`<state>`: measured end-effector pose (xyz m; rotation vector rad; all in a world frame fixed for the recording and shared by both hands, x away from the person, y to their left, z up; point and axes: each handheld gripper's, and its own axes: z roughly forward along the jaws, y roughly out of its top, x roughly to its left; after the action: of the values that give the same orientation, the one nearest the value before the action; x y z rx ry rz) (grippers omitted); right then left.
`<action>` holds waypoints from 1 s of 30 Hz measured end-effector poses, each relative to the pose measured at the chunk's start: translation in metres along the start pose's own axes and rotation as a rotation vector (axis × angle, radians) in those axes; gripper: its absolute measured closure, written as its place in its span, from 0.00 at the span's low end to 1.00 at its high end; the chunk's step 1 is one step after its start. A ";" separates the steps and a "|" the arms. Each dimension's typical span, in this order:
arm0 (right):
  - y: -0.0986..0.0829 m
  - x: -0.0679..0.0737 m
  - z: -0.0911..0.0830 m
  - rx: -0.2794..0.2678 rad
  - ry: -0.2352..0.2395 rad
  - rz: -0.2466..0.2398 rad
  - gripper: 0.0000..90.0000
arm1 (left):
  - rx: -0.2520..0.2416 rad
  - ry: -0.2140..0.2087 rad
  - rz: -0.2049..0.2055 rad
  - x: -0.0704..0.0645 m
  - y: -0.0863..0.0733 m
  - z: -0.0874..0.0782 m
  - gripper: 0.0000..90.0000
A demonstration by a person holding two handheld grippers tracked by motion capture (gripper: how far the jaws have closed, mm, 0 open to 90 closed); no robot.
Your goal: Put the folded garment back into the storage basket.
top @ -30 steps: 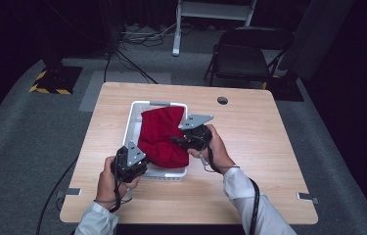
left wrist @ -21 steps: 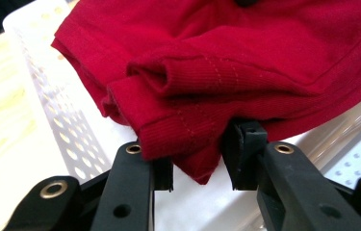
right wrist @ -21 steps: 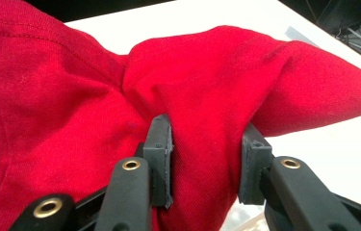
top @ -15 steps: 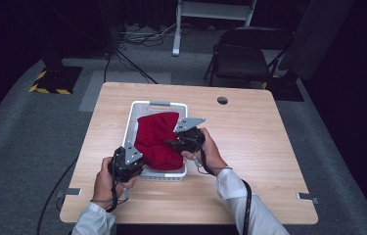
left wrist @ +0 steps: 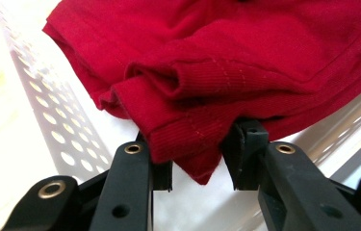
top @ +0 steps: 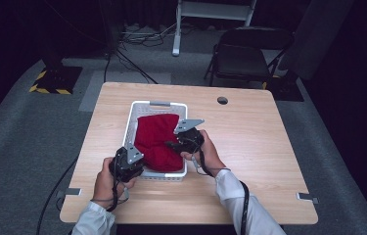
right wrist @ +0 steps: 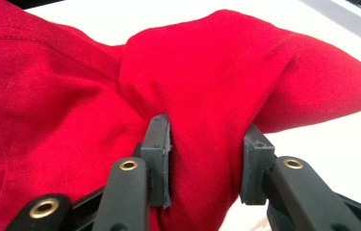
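We hold a red shirt (top: 155, 139) that lies in a white basket (top: 157, 104) on the bench (top: 259, 147), and it seems that we are laying it in or lifting it out; the pictures do not say which. In the high view the basket stands a little toward 9 o'clock from the middle of the bench, with its long side running from 6 to 12 o'clock. Our left gripper (top: 128, 161) is at the corner of the basket at about 7 o'clock. In the left gripper view its fingers (left wrist: 161, 174) stand apart with a ribbed hem of the shirt (left wrist: 187, 139) between them; the cloth touches both, but we cannot tell if they press it. Our right gripper (top: 175, 145) comes in from the 4 o'clock side, over the rim. In the right gripper view its fingers (right wrist: 158, 159) are also apart, with a thick fold of the shirt (right wrist: 207, 144) bunched between them. We judge that taking the cloth at two places well apart keeps it spread and folded, so it does not fall in a heap. The perforated wall of the basket (left wrist: 48, 115) is just beside the hem, so the left fingers have little room there.
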<state>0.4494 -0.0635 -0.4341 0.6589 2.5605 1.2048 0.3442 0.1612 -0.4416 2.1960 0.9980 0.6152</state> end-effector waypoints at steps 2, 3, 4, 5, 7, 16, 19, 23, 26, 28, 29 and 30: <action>-0.001 -0.001 0.001 0.000 -0.002 0.011 0.70 | 0.004 0.001 0.001 0.000 0.000 0.001 0.74; -0.002 -0.001 0.002 0.002 -0.003 0.014 0.70 | 0.010 0.000 -0.001 0.000 -0.001 0.001 0.74; -0.002 -0.001 0.003 0.005 -0.004 0.014 0.70 | 0.011 -0.003 -0.001 0.001 -0.001 0.001 0.74; -0.002 0.000 0.004 0.007 -0.008 0.014 0.69 | 0.011 -0.002 -0.003 0.001 -0.001 0.001 0.73; -0.003 0.000 0.005 0.011 -0.009 0.019 0.69 | 0.014 -0.005 -0.005 0.001 -0.001 0.002 0.73; -0.006 -0.002 0.007 0.025 -0.019 0.034 0.68 | 0.031 -0.020 -0.009 0.000 0.000 0.003 0.70; -0.006 0.000 0.008 0.031 -0.026 0.024 0.68 | 0.033 -0.016 -0.008 0.000 0.000 0.003 0.70; -0.006 0.000 0.008 0.033 -0.029 0.027 0.67 | 0.030 -0.022 -0.015 0.001 0.000 0.002 0.69; -0.006 0.000 0.008 0.036 -0.031 0.028 0.66 | 0.024 -0.030 -0.017 0.003 0.000 0.000 0.66; -0.006 0.000 0.008 0.038 -0.031 0.026 0.66 | 0.021 -0.036 -0.018 0.003 0.000 -0.001 0.66; -0.006 0.000 0.008 0.039 -0.031 0.026 0.66 | 0.020 -0.037 -0.019 0.003 0.000 -0.001 0.66; -0.006 0.000 0.008 0.040 -0.031 0.026 0.65 | 0.020 -0.039 -0.020 0.003 0.000 -0.001 0.66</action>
<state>0.4511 -0.0615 -0.4434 0.7160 2.5642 1.1443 0.3452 0.1634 -0.4404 2.2045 1.0088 0.5535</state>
